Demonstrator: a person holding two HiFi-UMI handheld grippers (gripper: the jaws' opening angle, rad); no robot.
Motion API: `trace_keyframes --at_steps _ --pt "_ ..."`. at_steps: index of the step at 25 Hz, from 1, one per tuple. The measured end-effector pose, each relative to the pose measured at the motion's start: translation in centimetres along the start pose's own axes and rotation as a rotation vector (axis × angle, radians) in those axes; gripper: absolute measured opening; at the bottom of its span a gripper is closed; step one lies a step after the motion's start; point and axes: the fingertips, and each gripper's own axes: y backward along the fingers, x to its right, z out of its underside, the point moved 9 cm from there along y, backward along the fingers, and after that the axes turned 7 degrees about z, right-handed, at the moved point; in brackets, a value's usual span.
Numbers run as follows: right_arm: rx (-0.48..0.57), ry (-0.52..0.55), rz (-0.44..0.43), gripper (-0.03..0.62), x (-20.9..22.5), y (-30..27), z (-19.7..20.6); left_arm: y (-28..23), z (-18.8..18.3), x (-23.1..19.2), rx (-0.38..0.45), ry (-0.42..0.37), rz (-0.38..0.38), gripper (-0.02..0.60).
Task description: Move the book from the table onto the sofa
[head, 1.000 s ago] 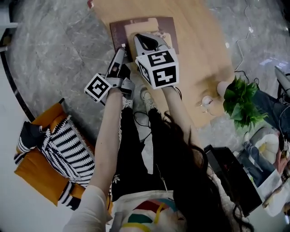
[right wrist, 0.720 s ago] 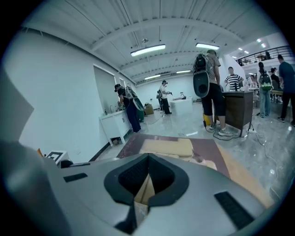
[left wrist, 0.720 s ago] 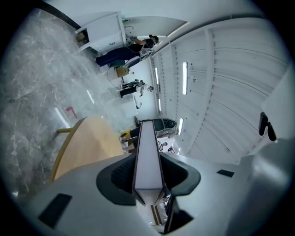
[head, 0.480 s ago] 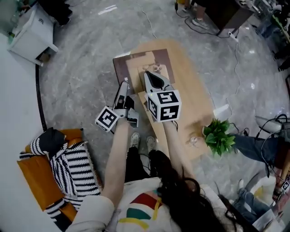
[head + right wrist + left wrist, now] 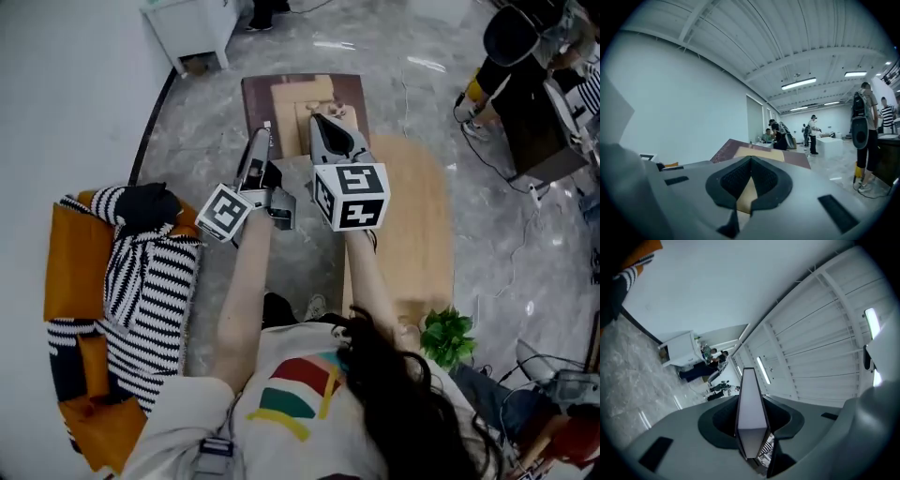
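book held level, long side running left to right

The left gripper and right gripper have raised the book off the table.

We've got open grey floor between sofa and table; that lane is free. Sofa seat is mostly taken: striped throw over the middle, black bundle at the far end. Bare orange only by the wall and at the near end. White cabinet stands in the far corner. Plant at the table's near right corner, a person far right. Book we hold is up off the tabletop.
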Motion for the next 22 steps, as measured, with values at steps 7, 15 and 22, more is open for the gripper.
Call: trace_keyframes --at_steps 7,15,22 --pt "0.035 0.071 -0.329 0.012 -17.0 -6.6 -2.4 9.1 -14.9 -1.3 0.270 -0.149 -0.149 0.155" --pt "0.048 0.132 -0.653 0.012 -36.4 -8.6 -2.2 21.6 -28.1 -0.9 0.486 -0.343 -0.238 0.155" --pt "-0.009 0.140 -0.917 0.012 -50.4 -7.3 1.1 34.8 -33.5 -0.7 0.700 -0.419 -0.419 0.155"
